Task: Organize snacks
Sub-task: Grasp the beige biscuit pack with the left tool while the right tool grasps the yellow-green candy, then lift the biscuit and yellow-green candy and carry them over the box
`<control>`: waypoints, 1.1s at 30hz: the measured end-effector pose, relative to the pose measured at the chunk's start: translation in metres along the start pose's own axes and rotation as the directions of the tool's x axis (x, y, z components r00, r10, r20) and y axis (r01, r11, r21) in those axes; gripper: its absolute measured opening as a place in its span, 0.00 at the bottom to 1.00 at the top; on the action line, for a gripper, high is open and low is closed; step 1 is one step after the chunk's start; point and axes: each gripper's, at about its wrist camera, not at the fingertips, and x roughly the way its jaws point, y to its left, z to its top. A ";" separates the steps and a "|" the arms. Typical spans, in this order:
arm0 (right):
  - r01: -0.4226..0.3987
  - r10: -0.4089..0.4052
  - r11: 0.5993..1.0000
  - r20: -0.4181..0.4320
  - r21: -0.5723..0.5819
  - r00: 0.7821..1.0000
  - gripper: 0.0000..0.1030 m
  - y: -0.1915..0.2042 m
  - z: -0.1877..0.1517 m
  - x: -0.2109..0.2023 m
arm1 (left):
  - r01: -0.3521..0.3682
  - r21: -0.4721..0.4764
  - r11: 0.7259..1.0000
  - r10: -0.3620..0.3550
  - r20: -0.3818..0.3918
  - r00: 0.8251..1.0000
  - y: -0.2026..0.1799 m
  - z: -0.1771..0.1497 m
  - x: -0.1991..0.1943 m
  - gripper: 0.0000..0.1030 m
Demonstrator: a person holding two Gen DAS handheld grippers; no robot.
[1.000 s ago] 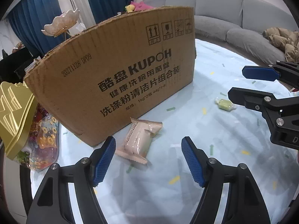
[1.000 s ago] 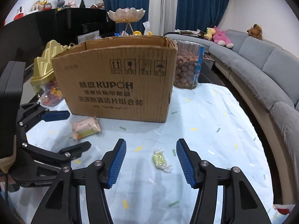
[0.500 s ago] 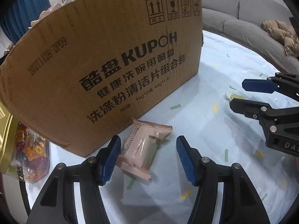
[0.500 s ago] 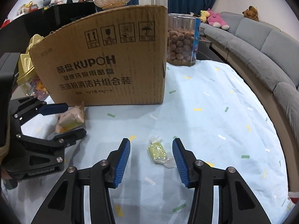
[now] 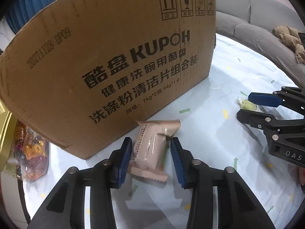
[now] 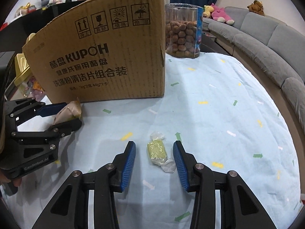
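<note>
A pink wrapped snack (image 5: 152, 147) lies on the light blue cloth just in front of a brown cardboard box (image 5: 114, 66). My left gripper (image 5: 150, 152) is open with its blue pads on either side of the snack; the left pad looks close to touching it. A small green wrapped candy (image 6: 156, 151) lies on the cloth between the open pads of my right gripper (image 6: 154, 158), touching neither. The right wrist view also shows the left gripper (image 6: 63, 114) around the pink snack (image 6: 69, 112), and the box (image 6: 104, 57).
A clear tub of round brown snacks (image 6: 183, 32) stands behind the box's right corner. A gold tin and a bag of colourful candy (image 5: 32, 150) lie left of the box. A grey sofa (image 6: 266, 43) curves along the right of the table.
Both grippers have moved forward and down. The pink snack now sits between the left pads and the green candy between the right pads. Both jaws have narrowed.
</note>
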 end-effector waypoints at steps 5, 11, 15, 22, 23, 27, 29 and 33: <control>0.005 -0.005 1.000 0.006 0.005 1.000 0.21 -0.002 -0.001 -0.002 | -0.012 -0.040 0.999 0.012 0.005 1.000 -0.001 -0.010 -0.006 0.30; -0.009 0.009 1.000 0.009 0.003 1.000 0.20 -0.001 0.000 -0.002 | -0.019 -0.085 0.996 0.020 0.010 1.000 0.000 -0.022 -0.012 0.29; -0.020 0.020 1.000 0.008 0.003 1.000 0.20 0.001 -0.001 -0.004 | -0.029 -0.110 0.994 0.029 0.003 1.000 0.001 -0.025 -0.015 0.29; -0.030 0.030 1.000 0.028 -0.001 0.999 0.20 0.000 0.004 -0.014 | -0.064 -0.169 0.984 0.064 -0.008 0.998 -0.004 -0.030 -0.032 0.28; -0.030 0.030 1.000 0.034 -0.004 0.999 0.20 0.001 0.005 -0.016 | -0.069 -0.177 0.982 0.068 -0.008 0.998 -0.004 -0.030 -0.036 0.28; -0.031 0.033 0.999 0.056 -0.022 0.998 0.20 0.003 0.008 -0.029 | -0.085 -0.210 0.974 0.084 -0.013 0.996 -0.009 -0.031 -0.052 0.28; -0.030 0.032 0.999 0.064 -0.036 0.997 0.20 0.004 0.010 -0.036 | -0.093 -0.232 0.968 0.093 -0.013 0.996 -0.011 -0.029 -0.063 0.28; -0.031 0.035 0.998 0.072 -0.055 0.997 0.20 0.005 0.015 -0.051 | -0.107 -0.268 0.957 0.111 -0.001 0.994 -0.013 -0.028 -0.085 0.28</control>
